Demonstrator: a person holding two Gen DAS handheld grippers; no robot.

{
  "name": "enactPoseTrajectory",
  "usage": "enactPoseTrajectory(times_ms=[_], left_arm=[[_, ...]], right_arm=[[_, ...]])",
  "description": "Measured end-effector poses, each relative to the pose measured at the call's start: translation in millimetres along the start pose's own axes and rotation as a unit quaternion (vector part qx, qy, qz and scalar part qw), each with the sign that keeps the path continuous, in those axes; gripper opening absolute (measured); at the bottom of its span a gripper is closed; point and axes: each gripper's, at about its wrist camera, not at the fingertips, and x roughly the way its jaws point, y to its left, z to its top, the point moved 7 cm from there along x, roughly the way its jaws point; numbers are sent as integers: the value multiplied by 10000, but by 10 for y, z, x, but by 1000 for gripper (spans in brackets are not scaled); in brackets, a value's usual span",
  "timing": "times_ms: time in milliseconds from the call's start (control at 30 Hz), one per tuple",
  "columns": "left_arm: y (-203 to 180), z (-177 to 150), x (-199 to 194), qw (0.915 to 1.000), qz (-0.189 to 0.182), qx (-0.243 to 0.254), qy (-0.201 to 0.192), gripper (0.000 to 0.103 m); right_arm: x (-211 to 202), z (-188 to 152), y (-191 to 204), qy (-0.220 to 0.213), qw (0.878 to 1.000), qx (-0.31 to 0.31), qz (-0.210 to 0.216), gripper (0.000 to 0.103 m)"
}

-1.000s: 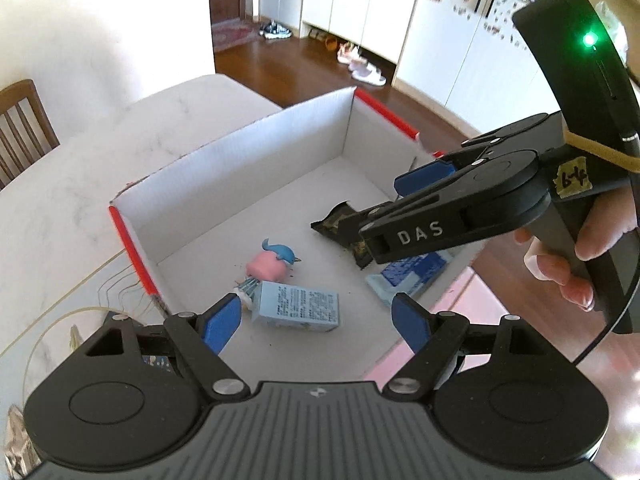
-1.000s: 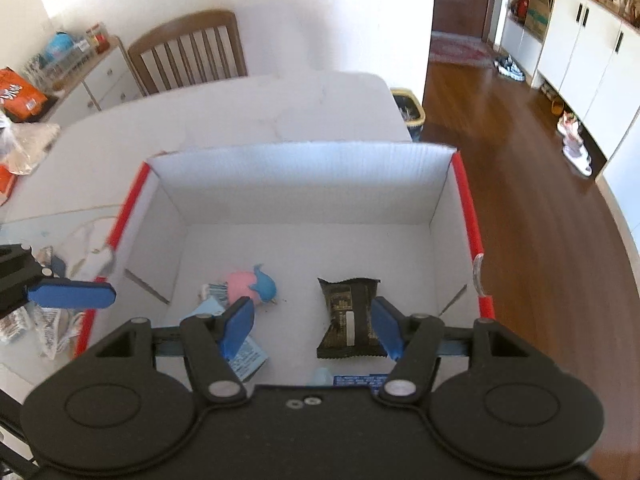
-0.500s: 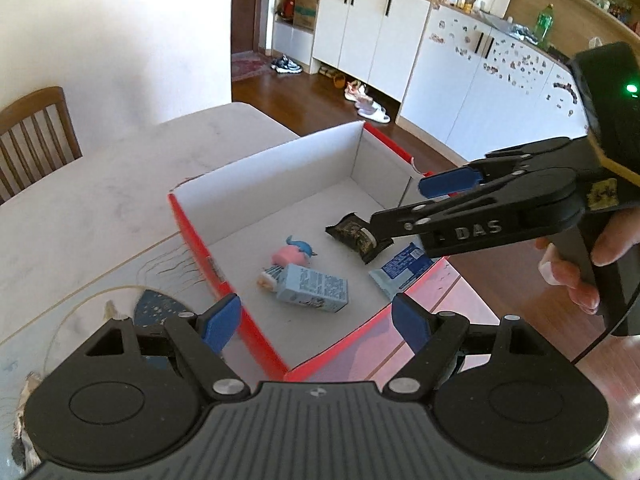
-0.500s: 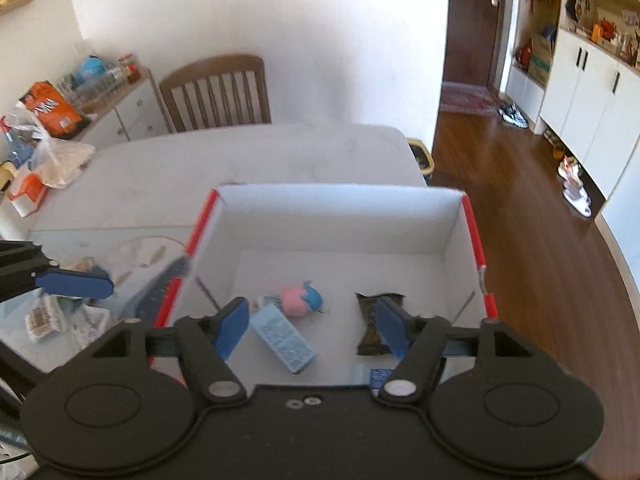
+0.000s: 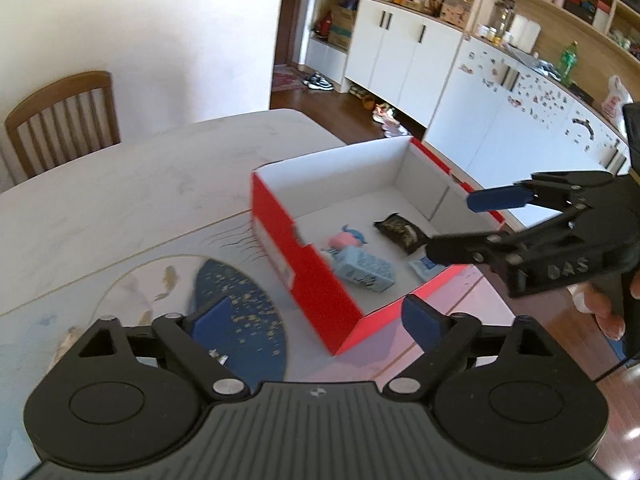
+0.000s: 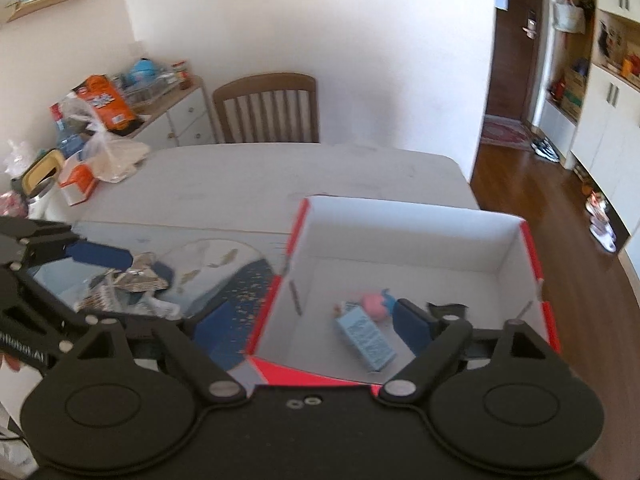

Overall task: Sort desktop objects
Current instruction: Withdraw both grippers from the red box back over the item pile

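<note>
A red box with a white inside [image 5: 310,280] [image 6: 404,236] stands on the table's right part. In it lie a pink and blue toy [image 5: 347,239] [image 6: 376,303], a light blue carton [image 5: 364,271] [image 6: 366,338], a dark snack wrapper [image 5: 400,230] [image 6: 446,307] and a blue packet [image 5: 426,267]. My left gripper [image 5: 316,316] [image 6: 106,284] is open and empty, above the printed mat left of the box. My right gripper [image 6: 316,328] [image 5: 450,226] is open and empty, raised at the box's near right edge.
A printed mat with a dark blue patch [image 5: 240,308] lies left of the box, with several crumpled wrappers [image 6: 128,284] on it. A wooden chair [image 6: 266,108] stands behind the table. A sideboard with snack bags [image 6: 104,104] is far left. Wooden floor [image 6: 532,176] lies right of the table.
Both grippers have pulled back and up out of the box. The left one has shifted left, now over the mat. Both stay open and the box contents have not moved.
</note>
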Motion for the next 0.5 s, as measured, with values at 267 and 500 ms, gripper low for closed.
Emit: enactPoseTrajectory(times_ms=[267,500], left_arm=[[417,-192,-207,9993,249,-210,-168,100],[829,-471,-351,9975,425,-555,-132,101]], right_arm=[[47,-54,525,-220,9984,-429,277,98],[159,-58,864,-368,9966,-576,468,102]])
